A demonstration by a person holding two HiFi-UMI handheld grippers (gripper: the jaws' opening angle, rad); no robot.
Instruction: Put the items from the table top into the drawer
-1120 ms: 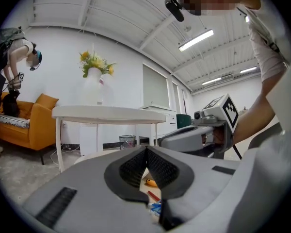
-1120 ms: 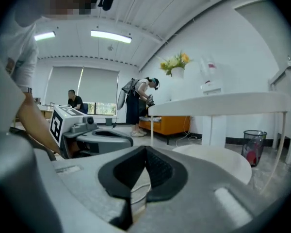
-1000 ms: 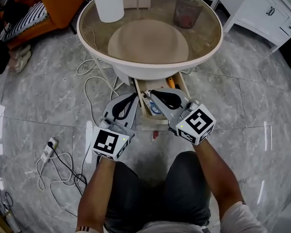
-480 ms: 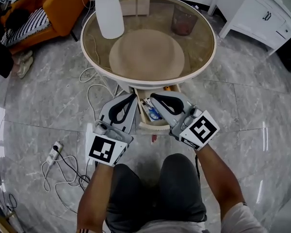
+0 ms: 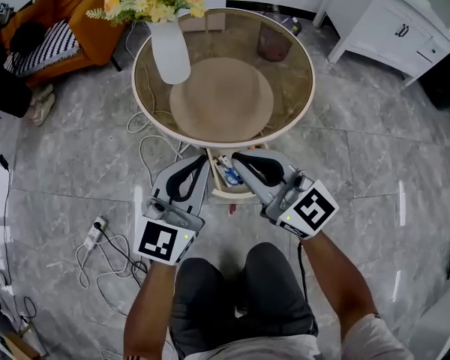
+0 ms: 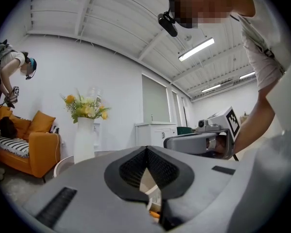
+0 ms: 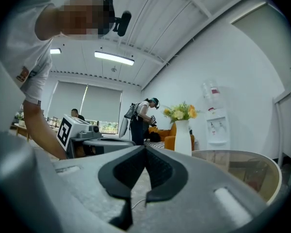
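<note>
Since the glass table [image 5: 312, 81] bears nothing loose that I can make out, only a white vase [image 5: 170, 51] of flowers [image 5: 146, 2], the clearing looks done or very nearly so. The items [image 5: 228, 174] lie in the drawer [image 5: 232, 195], which stands pulled out below the table's near edge; a blue piece shows there in the head view and something orange in the left gripper view, though what they are is too small to tell. The left gripper [image 5: 202, 156] and right gripper [image 5: 238, 158] hang side by side over the drawer, pointing level toward the table, each with its jaws pressed together at the tips and nothing between them. What is left, by my reading, is at most to push the drawer in. A reddish bin [image 5: 274, 42] shows at the far side of the table; it seems to be seen through the glass and not standing on it, but I cannot be sure. The tan round shape in the middle looks like the table's lower part under the glass. Around are an orange sofa [image 5: 90, 13], a white cabinet [image 5: 382, 25], a small red bit [image 5: 230, 208] on the floor just before the drawer, and loose cables [image 5: 112, 246] with a power strip [image 5: 95, 231] at the person's left, well clear of the drawer's path. Another person [image 7: 144, 115] stands by the sofa, well apart.
</note>
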